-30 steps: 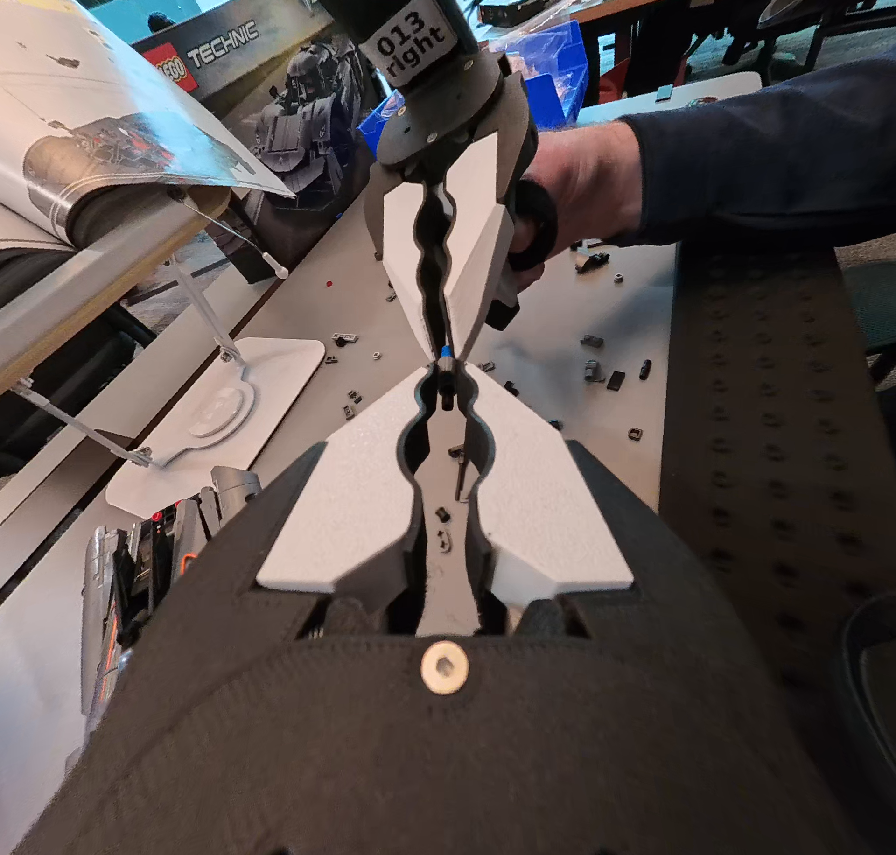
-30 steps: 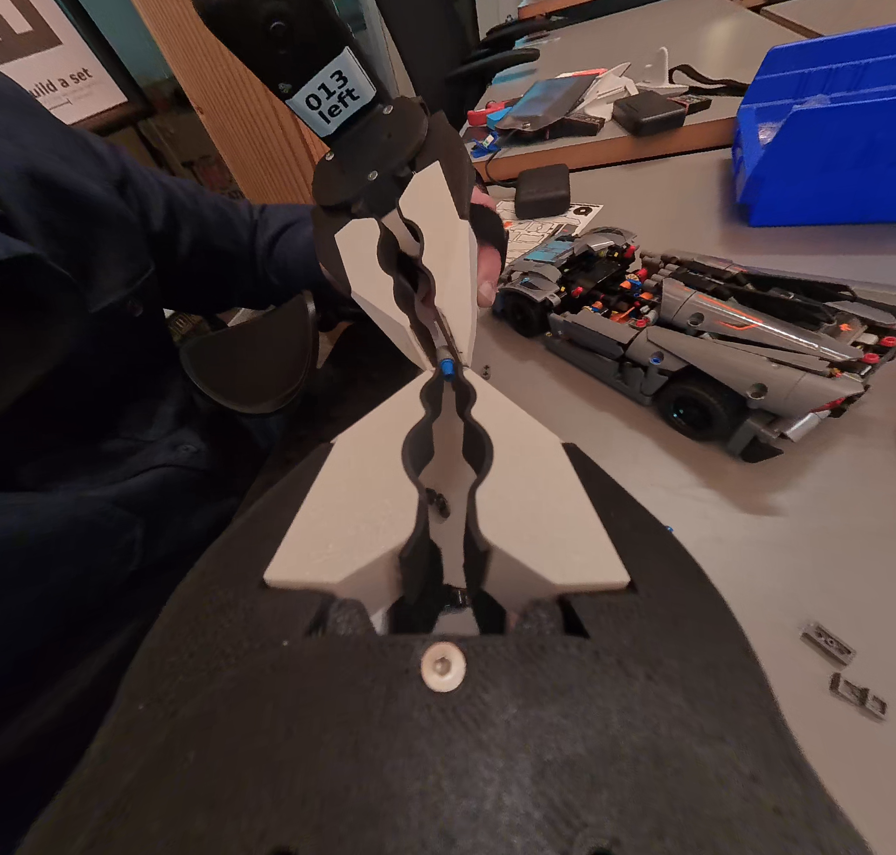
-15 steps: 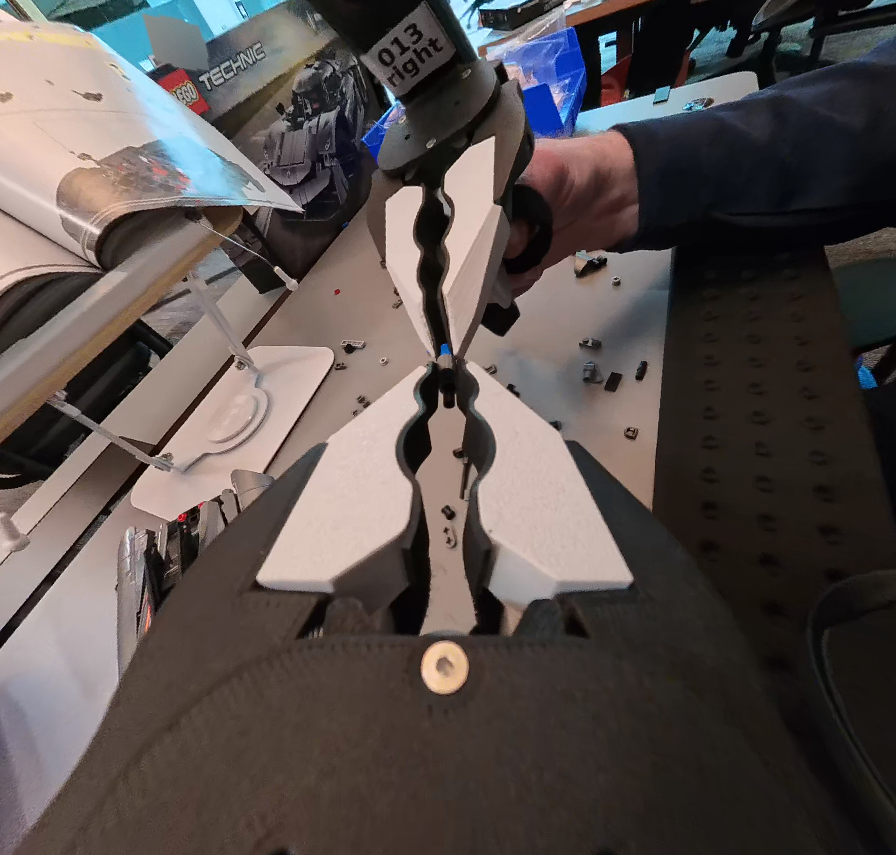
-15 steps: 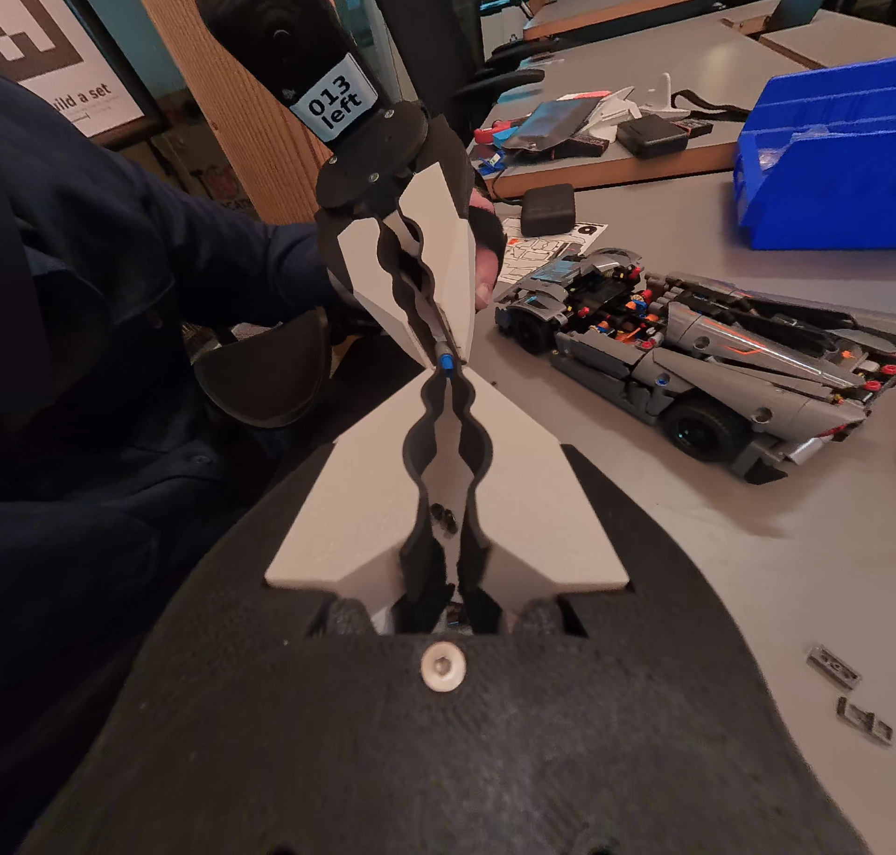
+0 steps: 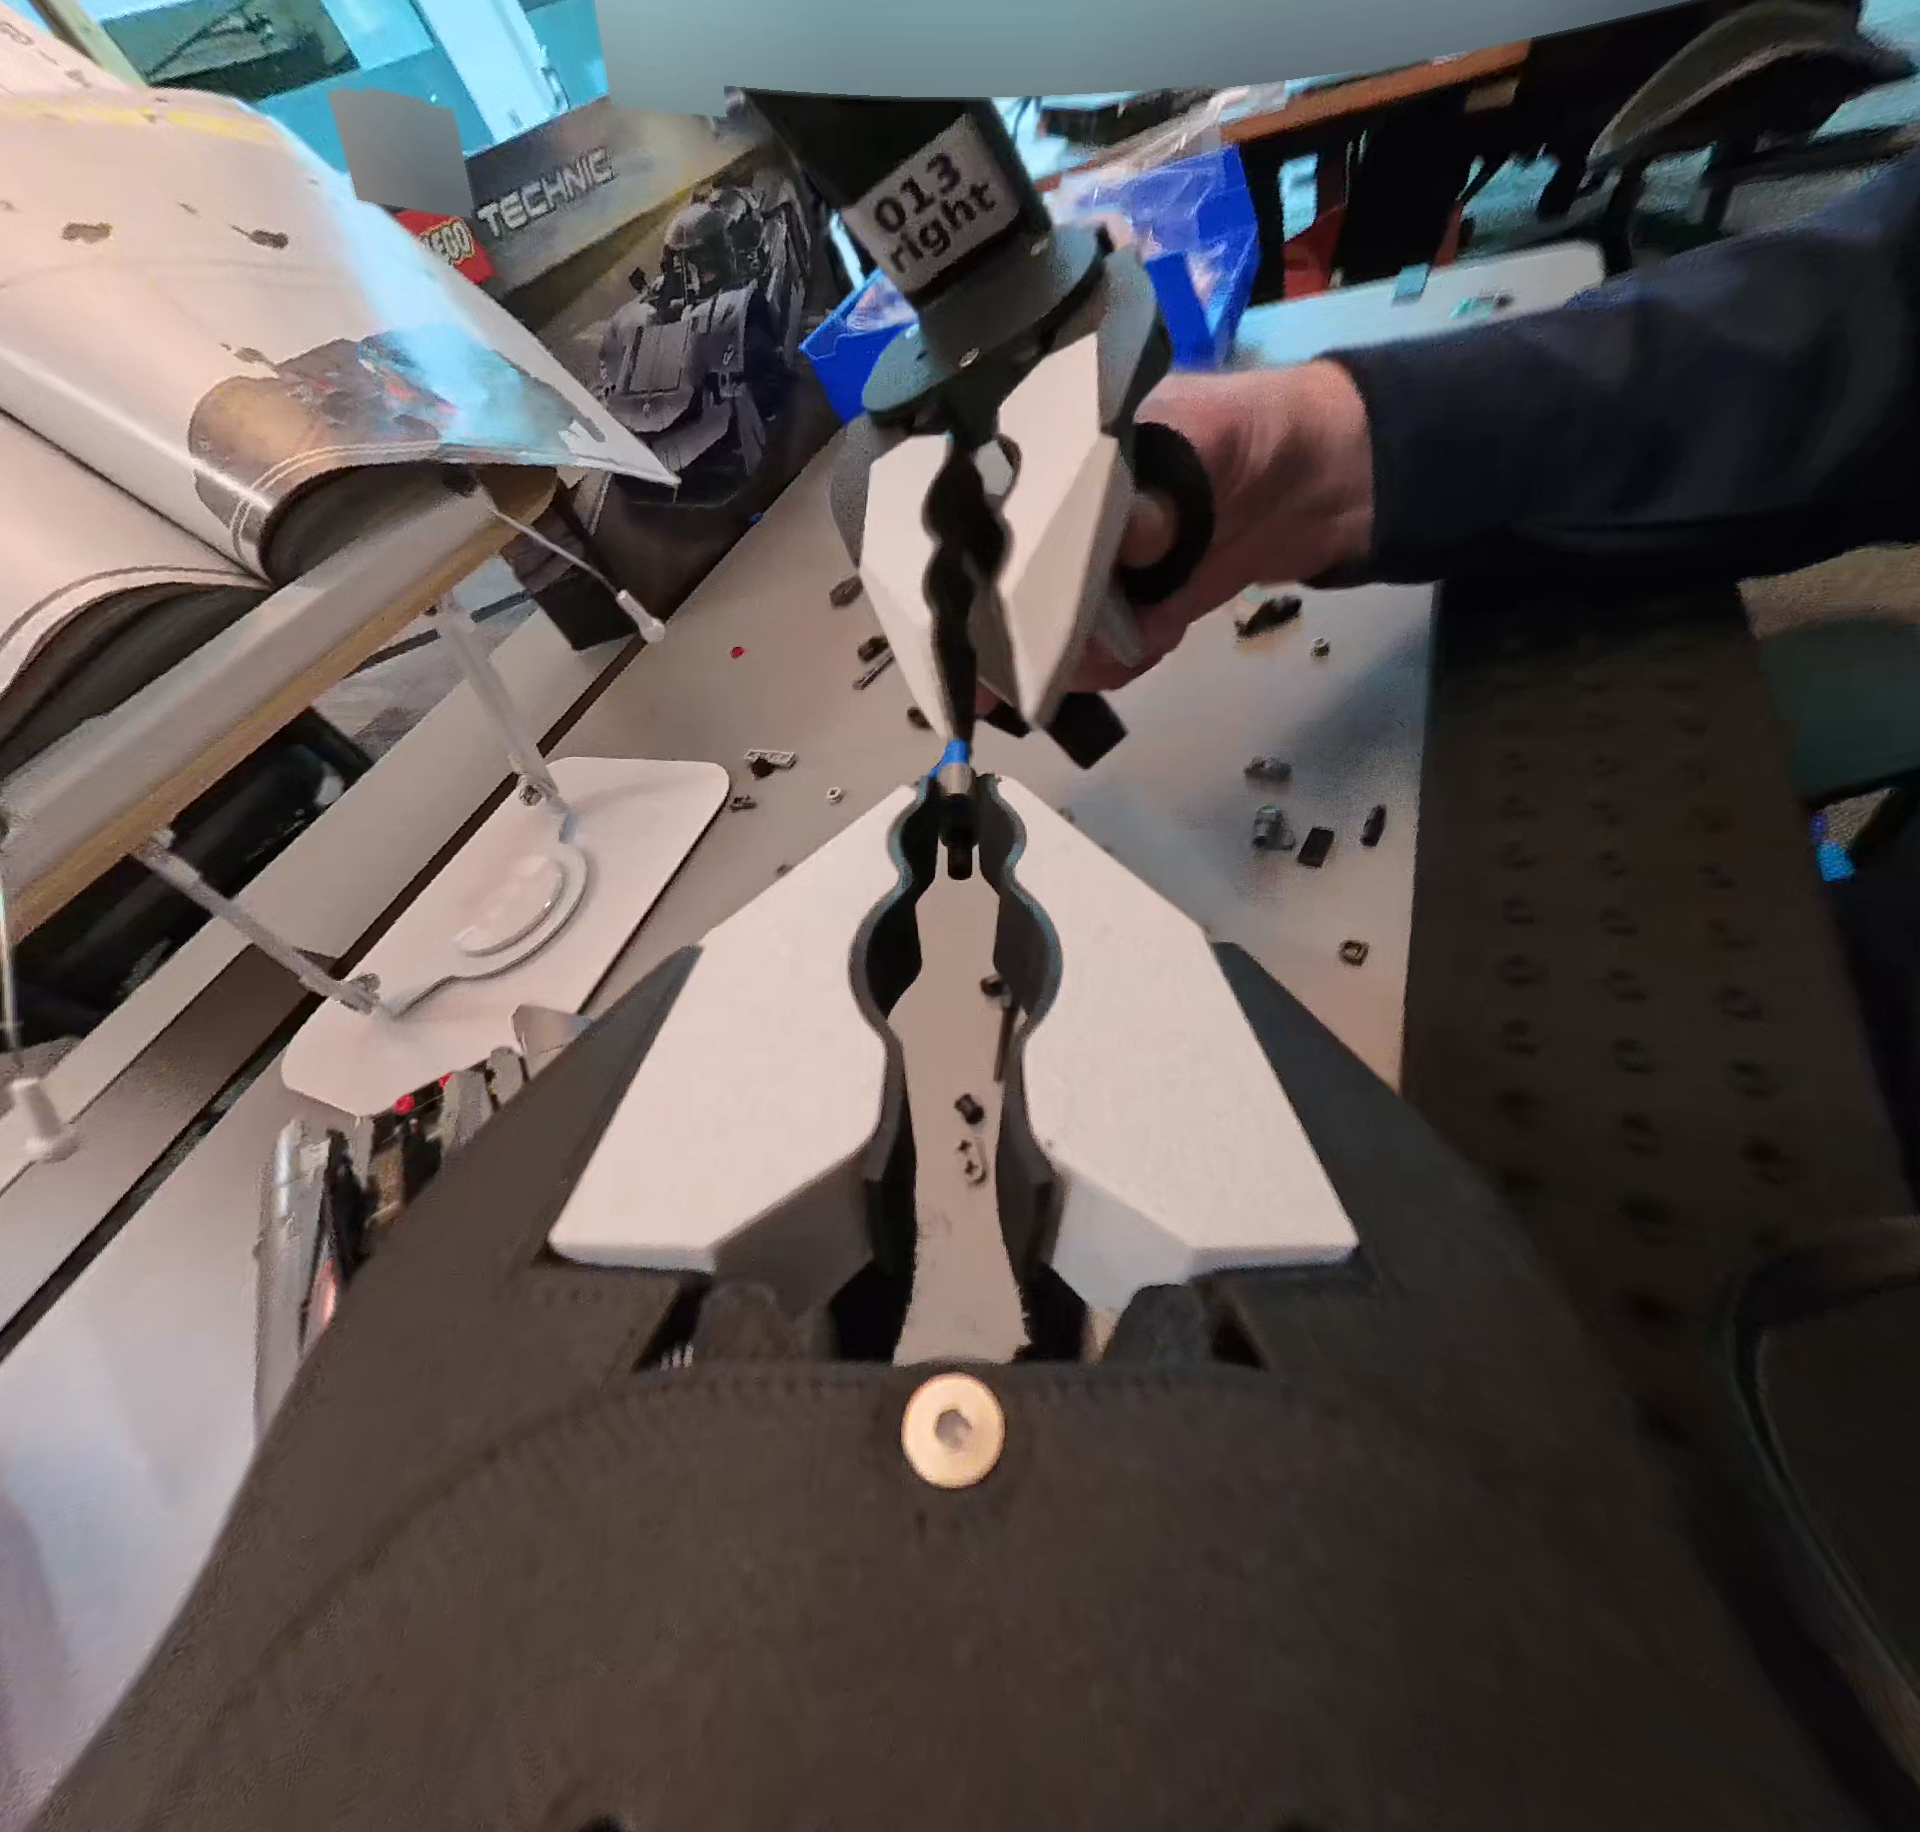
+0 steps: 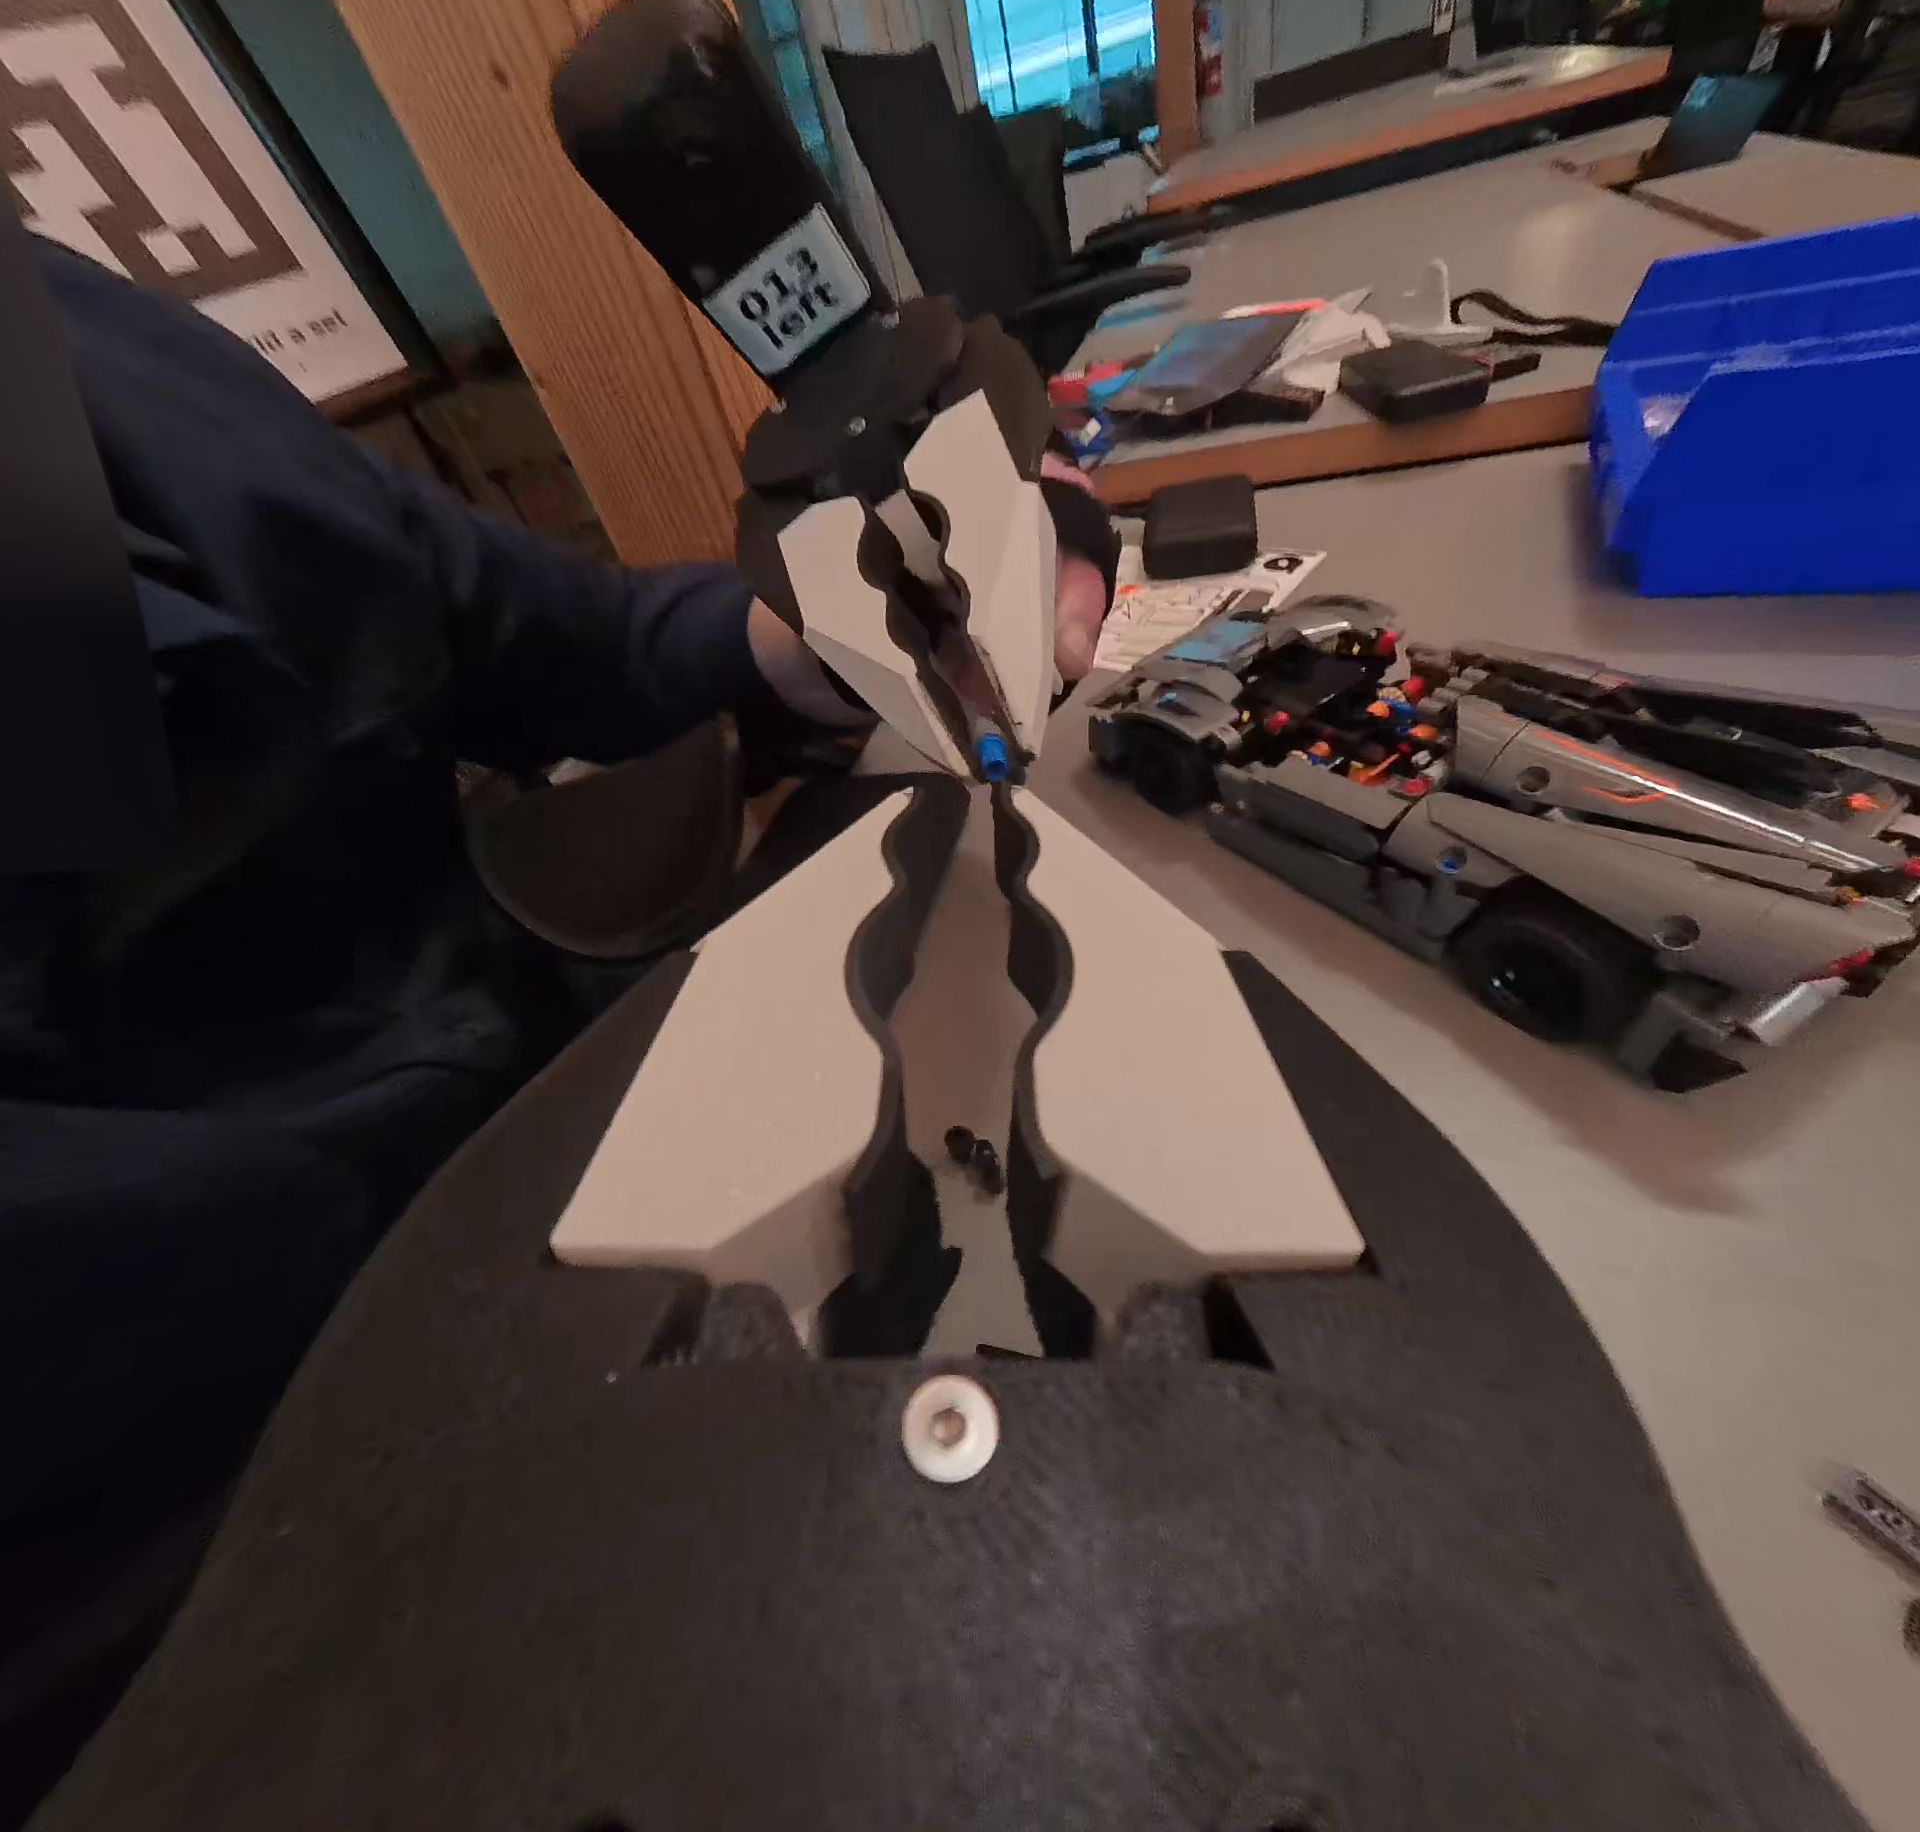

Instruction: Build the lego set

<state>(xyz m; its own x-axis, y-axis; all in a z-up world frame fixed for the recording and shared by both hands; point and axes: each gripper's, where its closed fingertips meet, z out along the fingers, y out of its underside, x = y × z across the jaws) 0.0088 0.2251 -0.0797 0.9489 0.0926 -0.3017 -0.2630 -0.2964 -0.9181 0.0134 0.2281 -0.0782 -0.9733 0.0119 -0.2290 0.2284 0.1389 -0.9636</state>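
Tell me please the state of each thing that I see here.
Pin: held in the air.
Left gripper: shut on the pin.
Right gripper: at the pin's blue end; grip unclear.
Car: partly built, on its wheels.
Booklet: open on a stand.

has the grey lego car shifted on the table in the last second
Cannot tell. The grey lego car keeps its place beside the blue bin; both slide together in view, so the camera moved.
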